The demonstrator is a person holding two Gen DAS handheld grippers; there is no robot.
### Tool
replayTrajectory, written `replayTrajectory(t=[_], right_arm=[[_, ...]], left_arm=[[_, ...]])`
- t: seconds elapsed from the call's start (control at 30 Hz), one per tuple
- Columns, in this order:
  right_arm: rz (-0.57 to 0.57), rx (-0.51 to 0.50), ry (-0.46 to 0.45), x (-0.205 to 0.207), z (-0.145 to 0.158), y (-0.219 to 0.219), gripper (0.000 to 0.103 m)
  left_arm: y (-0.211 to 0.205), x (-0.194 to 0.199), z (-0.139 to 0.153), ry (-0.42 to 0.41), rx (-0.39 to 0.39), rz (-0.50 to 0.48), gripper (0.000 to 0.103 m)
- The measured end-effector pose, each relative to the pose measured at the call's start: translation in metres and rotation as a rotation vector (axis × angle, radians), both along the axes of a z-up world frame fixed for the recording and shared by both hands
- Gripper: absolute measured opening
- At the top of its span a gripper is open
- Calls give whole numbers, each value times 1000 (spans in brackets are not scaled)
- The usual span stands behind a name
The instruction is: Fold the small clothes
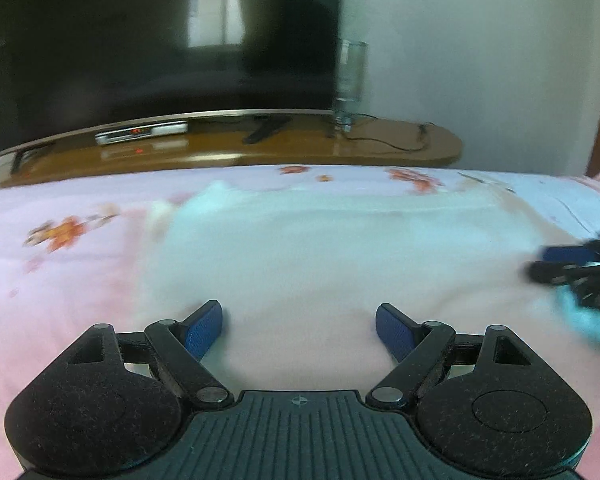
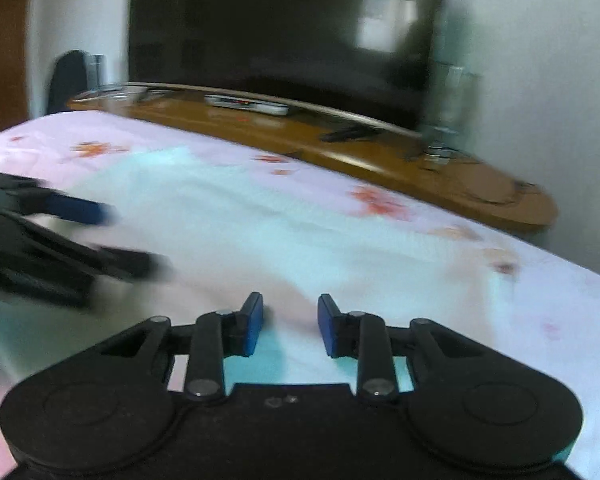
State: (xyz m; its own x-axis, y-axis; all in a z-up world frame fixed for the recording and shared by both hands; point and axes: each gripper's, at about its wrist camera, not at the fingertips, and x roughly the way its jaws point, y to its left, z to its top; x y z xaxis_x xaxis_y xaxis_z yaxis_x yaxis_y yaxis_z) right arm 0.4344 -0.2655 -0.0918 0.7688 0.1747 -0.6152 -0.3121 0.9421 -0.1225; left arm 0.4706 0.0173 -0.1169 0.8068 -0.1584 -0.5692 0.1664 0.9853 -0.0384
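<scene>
Left gripper: jaws wide apart, nothing between them, poised over the near part of the pale garment. Right gripper: jaws partly closed with a clear gap; whether cloth is pinched there cannot be told. The garment lies spread flat on the pink floral bedsheet, before the television. Recommendation: pinch one layer at the near hem, both sides level, then lift evenly.

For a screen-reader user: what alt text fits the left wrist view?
The left gripper, jaws wide open and empty, hangs over a pale garment spread on a pink floral bedsheet. The right gripper enters at right; a dark television stands behind.
</scene>
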Motion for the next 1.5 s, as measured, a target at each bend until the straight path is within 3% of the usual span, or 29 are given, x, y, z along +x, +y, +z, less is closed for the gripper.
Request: replayTrajectory(t=[0.1, 0.2, 0.3, 0.4, 0.5, 0.63, 0.7, 0.77, 0.87, 0.97, 1.07, 1.2, 1.3, 1.5], right_arm=[[-63, 90, 20, -1, -2, -43, 29], [-74, 99, 4, -3, 12, -33, 31], [8, 158, -13, -16, 20, -7, 31], [56, 129, 26, -19, 6, 19, 31], [53, 79, 26, -19, -5, 20, 32], [27, 122, 17, -31, 12, -1, 33], [26, 166, 25, -34, 14, -5, 33], [14, 104, 86, -26, -2, 3, 33], [18, 99, 61, -37, 5, -1, 30], [45, 154, 2, -60, 25, -6, 35], [84, 189, 57, -76, 24, 10, 33], [107, 170, 80, -98, 12, 36, 32], [106, 162, 126, -98, -3, 47, 33], [94, 125, 109, -105, -1, 53, 34]], left_arm=[[3, -2, 3, 8, 14, 5, 84], [-13, -5, 18, -15, -21, -3, 84], [-38, -4, 21, -10, -31, -48, 84], [-52, 5, 7, 61, -31, -52, 84], [-58, 0, 3, 51, 51, -68, 89], [-48, -12, 15, 17, 1, -48, 89], [-52, -4, 6, 67, 33, -32, 89], [-56, -7, 8, 72, 73, -26, 89], [-45, -28, 24, 36, 48, -18, 89], [-37, -52, 30, 13, 25, 23, 89], [-34, -77, 24, 16, -21, 51, 89], [-38, -81, 3, 82, -3, 29, 89], [-41, -87, -5, 62, 24, 23, 90], [-28, -91, -5, 81, 18, 40, 97]])
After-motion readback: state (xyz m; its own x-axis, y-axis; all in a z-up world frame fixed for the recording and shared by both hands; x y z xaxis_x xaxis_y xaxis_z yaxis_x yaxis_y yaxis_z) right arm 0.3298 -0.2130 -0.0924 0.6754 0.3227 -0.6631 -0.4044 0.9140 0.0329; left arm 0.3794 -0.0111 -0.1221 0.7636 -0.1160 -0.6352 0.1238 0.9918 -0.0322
